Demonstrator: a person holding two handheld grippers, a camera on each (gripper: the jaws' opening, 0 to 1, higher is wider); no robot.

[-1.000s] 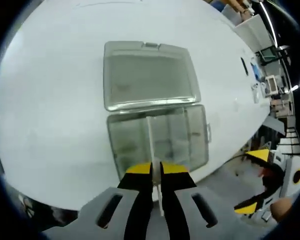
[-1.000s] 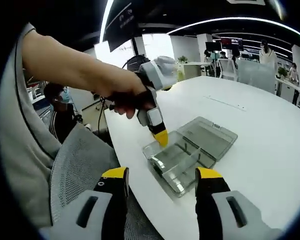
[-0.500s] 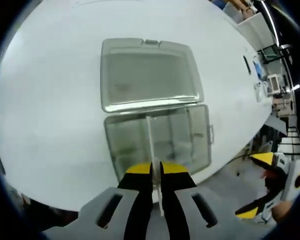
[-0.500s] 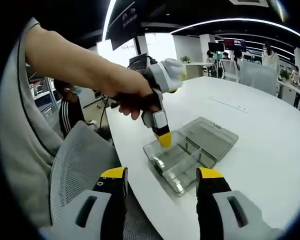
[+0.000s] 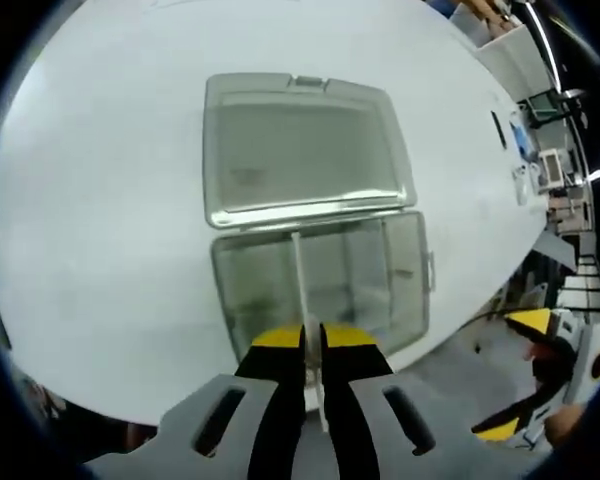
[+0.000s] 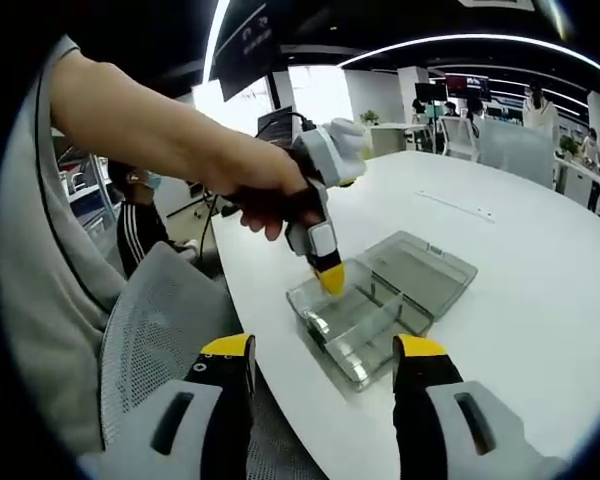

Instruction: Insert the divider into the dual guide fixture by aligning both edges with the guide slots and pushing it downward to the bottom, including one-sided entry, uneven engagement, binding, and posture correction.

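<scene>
Divider (image 5: pixel 300 300): thin clear plastic plate, pinched edge-on between your left gripper (image 5: pixel 313 345) jaws, closed on it, standing in near tray of clear box (image 5: pixel 320 290). Box sits near table (image 5: pixel 100 200) edge, right by you. Hinged lid (image 5: pixel 302 148) lies flat open beyond tray. Table white, smooth, rounded; wide bare surface past lid. Your right gripper (image 6: pixel 325 368) hangs off table edge over mesh chair (image 6: pixel 150 340), jaws wide apart, holding nothing.
</scene>
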